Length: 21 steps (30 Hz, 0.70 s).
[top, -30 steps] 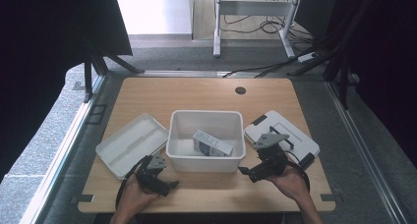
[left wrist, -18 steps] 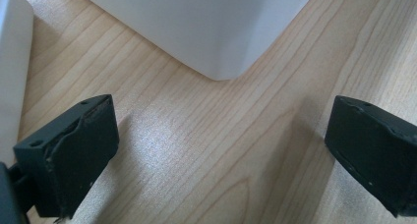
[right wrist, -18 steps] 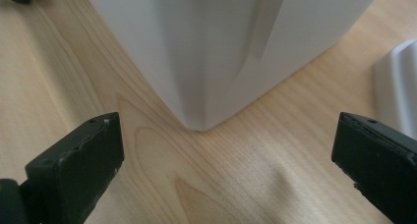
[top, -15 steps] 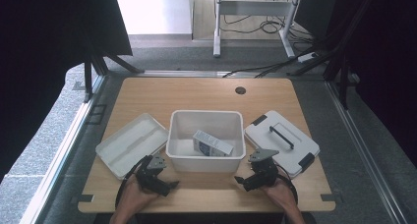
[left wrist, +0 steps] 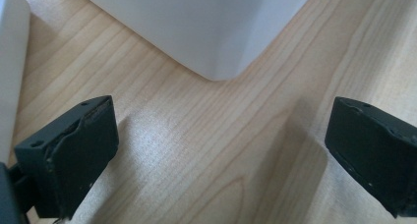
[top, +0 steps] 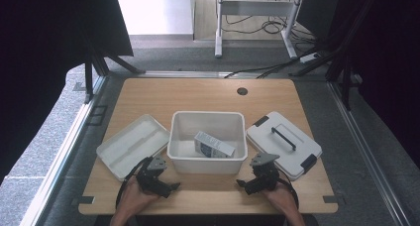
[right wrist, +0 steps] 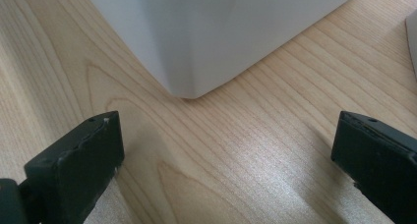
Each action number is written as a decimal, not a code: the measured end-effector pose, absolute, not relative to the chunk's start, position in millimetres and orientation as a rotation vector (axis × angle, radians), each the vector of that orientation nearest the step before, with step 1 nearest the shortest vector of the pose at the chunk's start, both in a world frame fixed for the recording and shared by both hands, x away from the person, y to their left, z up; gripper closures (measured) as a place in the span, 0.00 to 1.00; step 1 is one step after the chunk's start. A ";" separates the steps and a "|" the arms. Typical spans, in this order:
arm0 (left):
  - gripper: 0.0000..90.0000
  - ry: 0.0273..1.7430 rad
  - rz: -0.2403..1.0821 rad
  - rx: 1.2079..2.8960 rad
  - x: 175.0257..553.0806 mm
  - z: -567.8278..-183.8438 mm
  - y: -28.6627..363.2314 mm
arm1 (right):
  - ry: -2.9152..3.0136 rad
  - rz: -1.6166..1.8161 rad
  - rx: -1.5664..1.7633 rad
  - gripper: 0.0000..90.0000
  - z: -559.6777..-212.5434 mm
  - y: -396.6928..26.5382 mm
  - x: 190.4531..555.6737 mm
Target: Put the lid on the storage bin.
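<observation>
white bin (top: pixel 208 156) | carton (top: pixel 214 145) inside | tray (top: pixel 132 145) left, lid (top: pixel 284 143) right | both grippers' fingers wide apart, empty

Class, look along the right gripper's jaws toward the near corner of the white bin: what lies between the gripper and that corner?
Nothing but bare wooden table. In the right gripper view, the open right gripper faces the white bin corner across plain wood.
</observation>
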<state>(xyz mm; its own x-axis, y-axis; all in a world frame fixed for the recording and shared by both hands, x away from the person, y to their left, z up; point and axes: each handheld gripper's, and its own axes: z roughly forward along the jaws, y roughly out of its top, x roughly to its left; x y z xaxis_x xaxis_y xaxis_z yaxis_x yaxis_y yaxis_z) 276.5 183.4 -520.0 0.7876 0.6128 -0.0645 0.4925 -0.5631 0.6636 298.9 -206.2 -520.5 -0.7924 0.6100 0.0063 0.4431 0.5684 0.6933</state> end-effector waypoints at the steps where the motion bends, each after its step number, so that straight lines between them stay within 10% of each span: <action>1: 0.00 0.810 0.231 2.291 276.0 -518.6 183.8 | 2.569 1.038 0.877 0.00 -520.4 -206.3 298.9; 21: 0.06 0.807 0.247 2.378 289.1 -466.0 215.6 | 2.560 1.034 0.890 0.00 -520.5 -205.5 298.5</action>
